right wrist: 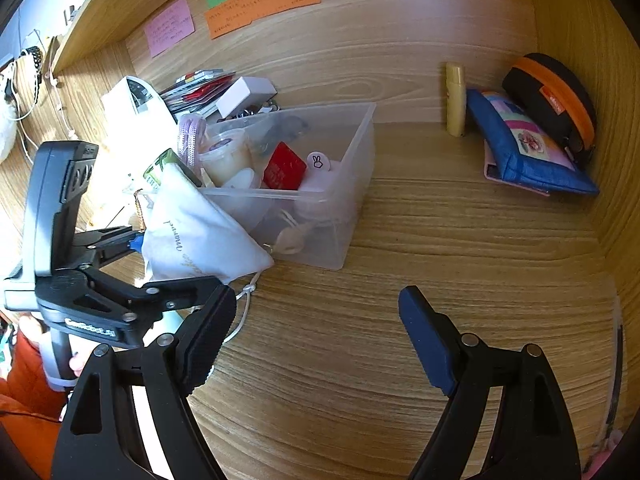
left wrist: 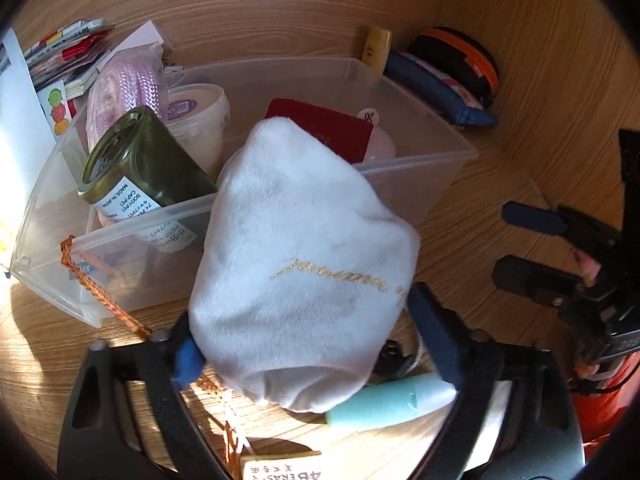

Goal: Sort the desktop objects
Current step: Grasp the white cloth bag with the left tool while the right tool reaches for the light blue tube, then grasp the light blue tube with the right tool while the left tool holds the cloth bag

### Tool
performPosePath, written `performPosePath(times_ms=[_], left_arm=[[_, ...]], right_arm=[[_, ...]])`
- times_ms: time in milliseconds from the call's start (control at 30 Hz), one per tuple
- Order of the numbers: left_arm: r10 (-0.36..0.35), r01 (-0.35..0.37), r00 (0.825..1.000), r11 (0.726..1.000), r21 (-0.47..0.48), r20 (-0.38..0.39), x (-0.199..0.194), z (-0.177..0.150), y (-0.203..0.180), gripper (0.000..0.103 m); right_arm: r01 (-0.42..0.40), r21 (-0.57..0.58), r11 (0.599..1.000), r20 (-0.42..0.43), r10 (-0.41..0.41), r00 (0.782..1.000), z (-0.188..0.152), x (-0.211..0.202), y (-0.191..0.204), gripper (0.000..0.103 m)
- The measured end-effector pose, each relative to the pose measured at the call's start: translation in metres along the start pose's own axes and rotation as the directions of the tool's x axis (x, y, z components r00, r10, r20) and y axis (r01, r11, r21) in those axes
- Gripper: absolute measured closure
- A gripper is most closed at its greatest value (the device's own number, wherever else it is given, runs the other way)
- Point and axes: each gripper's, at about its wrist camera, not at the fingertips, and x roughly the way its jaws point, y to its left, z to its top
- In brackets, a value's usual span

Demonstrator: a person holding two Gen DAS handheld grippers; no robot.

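Left claw (left wrist: 304,344) grips a white pouch (left wrist: 300,248), jaws fairly wide around its bulk, tilting it over the near wall of the clear bin (left wrist: 420,168), likely to drop it among the jar (left wrist: 140,164) and red card (left wrist: 324,128) there. Right claw (right wrist: 316,332) hangs open and empty above bare desk (right wrist: 460,240), to the bin's right.

Pouch (left wrist: 296,264) against bin (left wrist: 420,168) (front wall)

Surface: wooden desk (right wrist: 400,240)
Centre: clear plastic bin (right wrist: 352,184)
Right corner: yellow tube (right wrist: 456,100) upright; blue pouch (right wrist: 520,148); black-and-orange case (right wrist: 556,96)
Left rear: white box (right wrist: 244,94); leaflets (right wrist: 196,88)
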Motion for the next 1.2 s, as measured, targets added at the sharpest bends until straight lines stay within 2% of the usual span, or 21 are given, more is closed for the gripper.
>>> performPosePath(times_ms=[133, 400, 467, 600, 700, 1100, 1133, 1200], left_arm=[[-0.002, 0.002, 1.0, 1.0, -0.001, 0.006, -0.003, -0.002, 0.005, 0.056], [-0.025, 0.025, 0.998, 1.0, -0.004, 0.065, -0.025, -0.008, 0.008, 0.072], [-0.043, 0.044, 0.995, 0.999, -0.012, 0.09, -0.034, -0.007, 0.009, 0.073], [-0.059, 0.062, 0.988, 0.998, -0.016, 0.145, -0.052, -0.005, 0.01, 0.073], [-0.08, 0.087, 0.98, 0.996, -0.03, 0.183, -0.064, -0.002, 0.015, 0.073], [-0.11, 0.132, 0.948, 0.99, -0.053, 0.3, -0.104, 0.008, 0.032, 0.073], [-0.111, 0.135, 0.945, 0.989, -0.057, 0.307, -0.106, 0.008, 0.034, 0.073], [-0.115, 0.142, 0.941, 0.988, -0.062, 0.319, -0.11, 0.009, 0.038, 0.073]], right_arm=[[0.001, -0.009, 1.0, -0.008, -0.001, 1.0, -0.002, 0.001, 0.002, 0.022], [-0.037, -0.077, 0.996, 0.022, 0.039, 0.999, -0.006, -0.007, 0.02, 0.022], [-0.048, -0.098, 0.994, 0.029, 0.051, 0.998, -0.007, -0.008, 0.027, 0.026], [-0.102, -0.128, 0.987, 0.001, 0.103, 0.995, -0.006, -0.002, 0.04, 0.052], [-0.121, -0.156, 0.98, -0.027, 0.118, 0.993, -0.008, 0.006, 0.051, 0.062], [-0.148, -0.246, 0.958, -0.109, 0.124, 0.986, -0.018, 0.021, 0.086, 0.064], [-0.156, -0.253, 0.955, -0.124, 0.128, 0.984, -0.019, 0.023, 0.088, 0.063], [-0.161, -0.275, 0.948, -0.151, 0.123, 0.981, -0.022, 0.028, 0.094, 0.053]])
